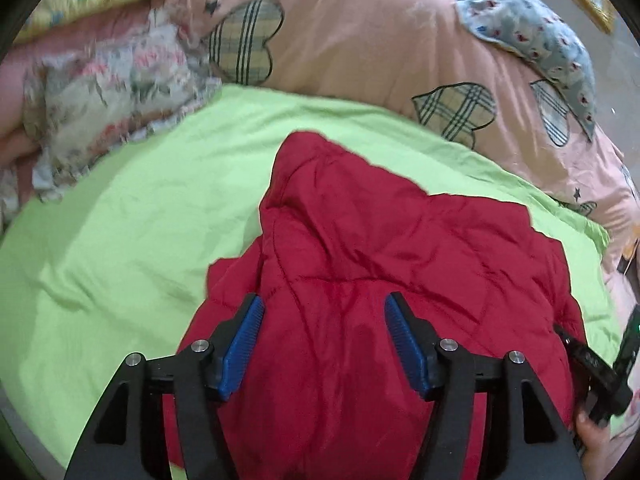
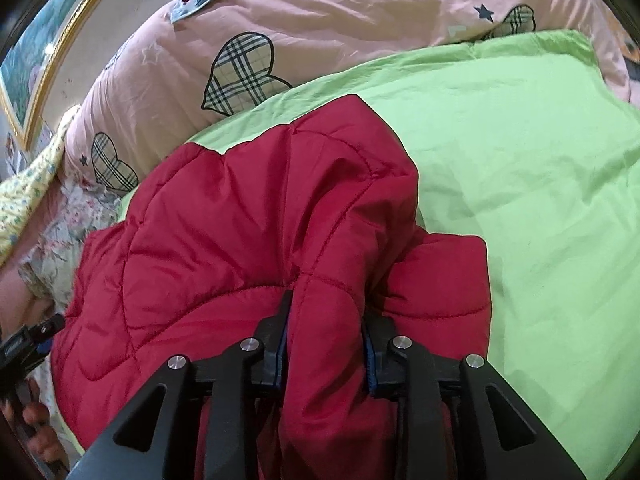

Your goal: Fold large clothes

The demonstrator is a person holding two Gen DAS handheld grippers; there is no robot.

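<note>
Crowding red jacket [image 1: 360, 280]: pink quilt [image 1: 360, 48], floral pillow [image 1: 112, 92], green sheet [image 1: 120, 240].

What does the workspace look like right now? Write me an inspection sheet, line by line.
Surface: green sheet spread over a bed, wrinkled.
Job's things: red quilted jacket lying bunched on the sheet.
Clutter: floral cloth at the sheet's edge; blue patterned pillow on the pink heart-print quilt.
Grippers: left gripper open above the jacket, fingers apart; right gripper clamped on a jacket fold.
Cables: nothing seen.
Surroundings: gold-framed picture beside the bed.
</note>
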